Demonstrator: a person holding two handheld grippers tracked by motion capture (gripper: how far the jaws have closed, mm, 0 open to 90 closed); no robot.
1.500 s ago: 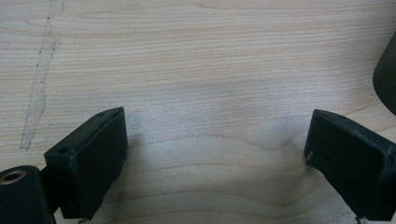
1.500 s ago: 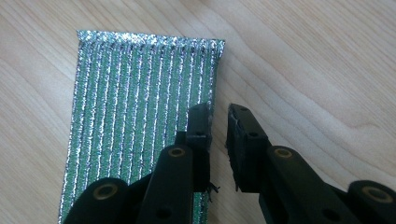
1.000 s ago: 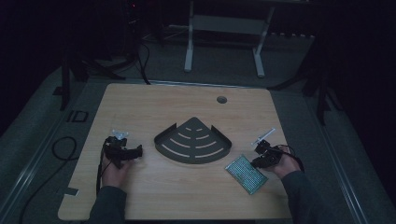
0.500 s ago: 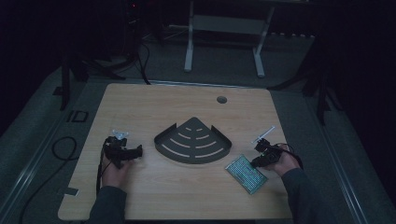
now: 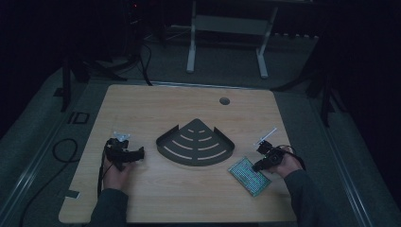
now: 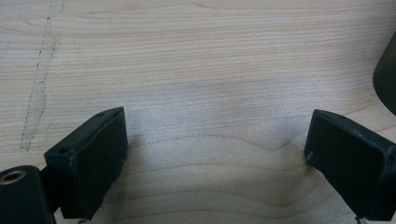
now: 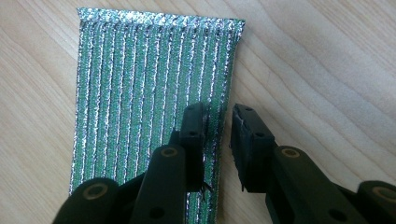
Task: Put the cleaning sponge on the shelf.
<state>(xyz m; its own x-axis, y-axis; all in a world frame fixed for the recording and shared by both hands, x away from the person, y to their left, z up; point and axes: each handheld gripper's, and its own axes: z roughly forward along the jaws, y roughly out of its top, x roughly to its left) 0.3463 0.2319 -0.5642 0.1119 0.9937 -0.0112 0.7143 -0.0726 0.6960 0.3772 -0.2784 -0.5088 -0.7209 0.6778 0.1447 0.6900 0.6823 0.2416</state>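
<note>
Your right hand-held gripper [image 5: 261, 159], seen from above, sits at the green sponge cloth [image 5: 249, 176] near the tabletop's [image 5: 156, 106] right front corner. Its own view shows jaws just opening, straddling the cloth's edge unpinched; lift clear. Left hand-held gripper [image 6: 215, 154]: spread, empty.

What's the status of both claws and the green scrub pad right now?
Left claw open over bare table. Right claw just been opening, straddling the edge of the green scrub pad, not gripping. Pad flat beside dark corner tray. Nothing in the way.
</note>
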